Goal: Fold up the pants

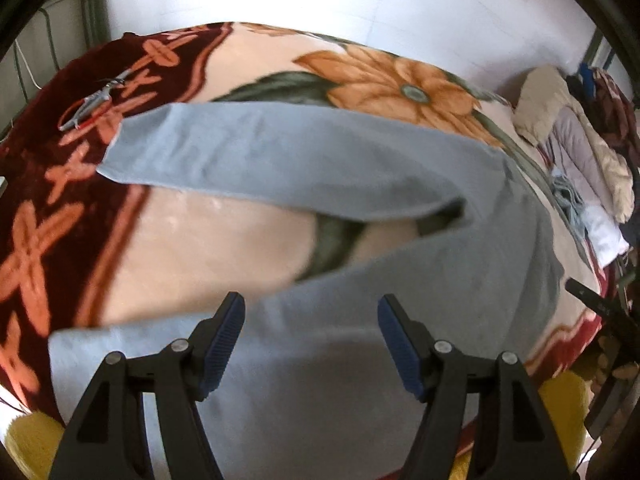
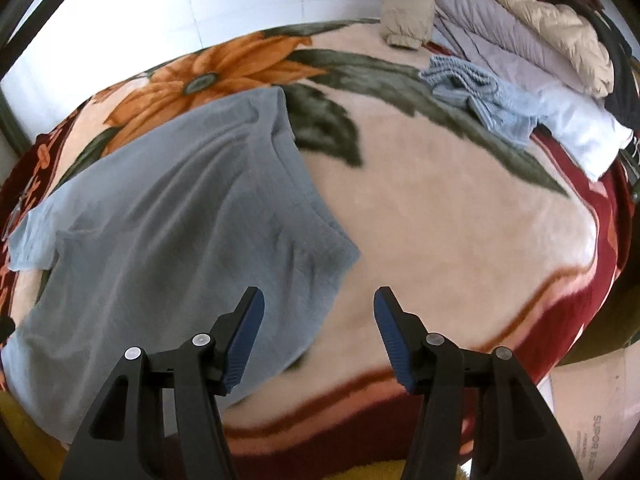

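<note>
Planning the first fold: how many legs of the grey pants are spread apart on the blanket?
2: on the grey fleece pants, one leg stretches left farther up the floral blanket; the other lies under the left gripper.

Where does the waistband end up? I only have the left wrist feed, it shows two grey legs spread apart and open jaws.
Observer: On the right wrist view the pants lie flat, and the waistband runs along their right edge, on the cream part of the blanket.
Operator: Is the right gripper on it?
Observer: No. The right gripper is open with nothing between its pads, above the waistband's near corner.
Operator: Anything to the right of the pants?
Observer: Bare blanket, then at the far right a light blue knit beside a white folded cloth.
</note>
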